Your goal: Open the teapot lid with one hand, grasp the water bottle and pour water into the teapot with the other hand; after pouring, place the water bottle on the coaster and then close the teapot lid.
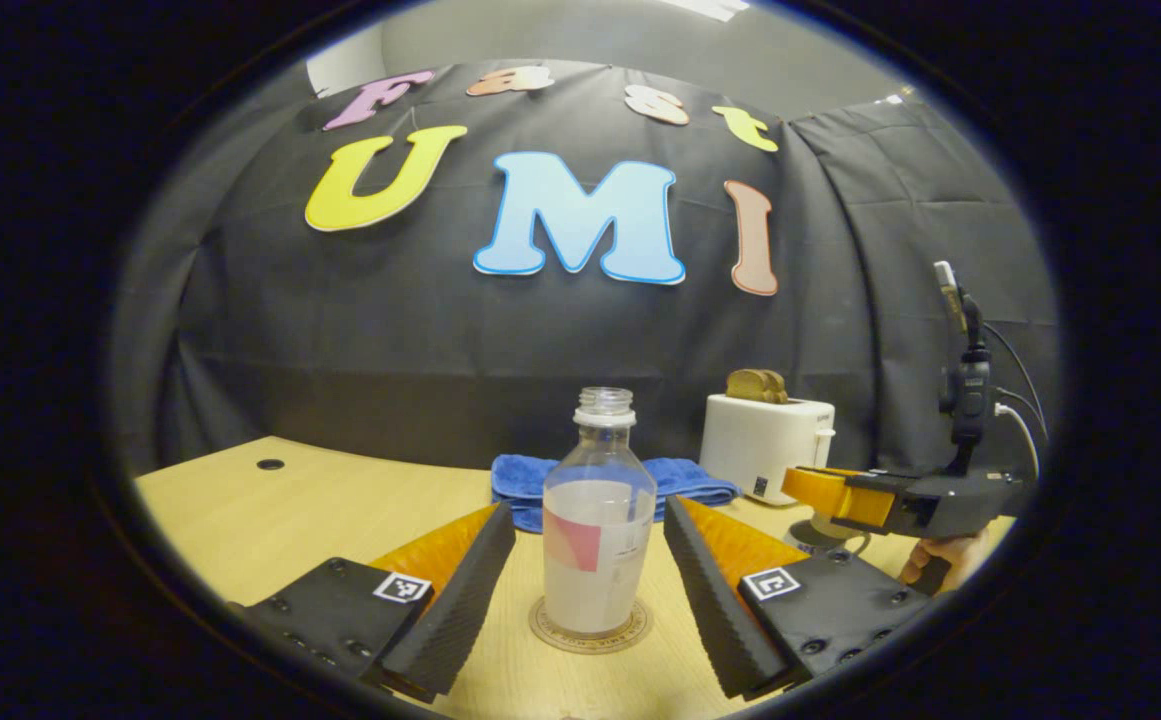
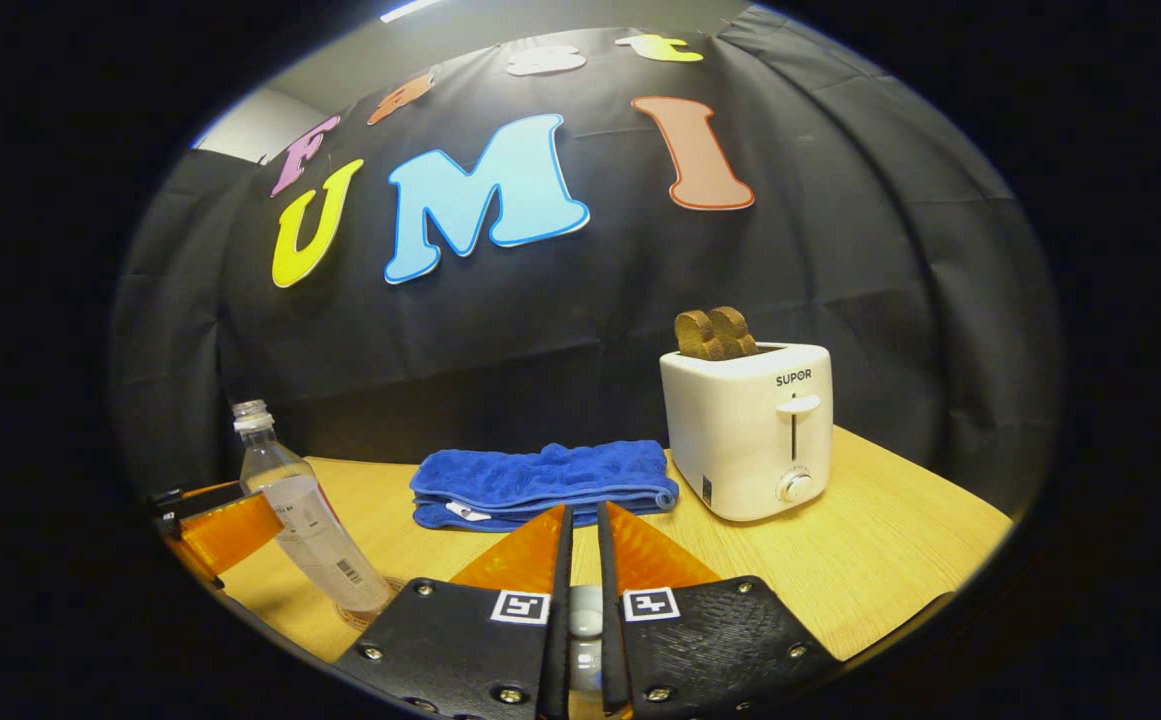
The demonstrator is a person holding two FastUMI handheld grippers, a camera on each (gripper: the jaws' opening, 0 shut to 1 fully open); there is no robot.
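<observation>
An uncapped clear water bottle, partly filled, stands upright on a round coaster in the left gripper view. My left gripper is open around it, one finger on each side with a small gap to the bottle. The right gripper view shows the same bottle at the far left. There my right gripper is shut on a small round pale knob, the teapot lid's; the teapot itself is hidden below. The left gripper view shows the right gripper held by a hand at the right.
A white toaster with two slices of bread stands at the back right of the wooden table. A folded blue towel lies beside it, behind the bottle. A cable hole marks the table's far left.
</observation>
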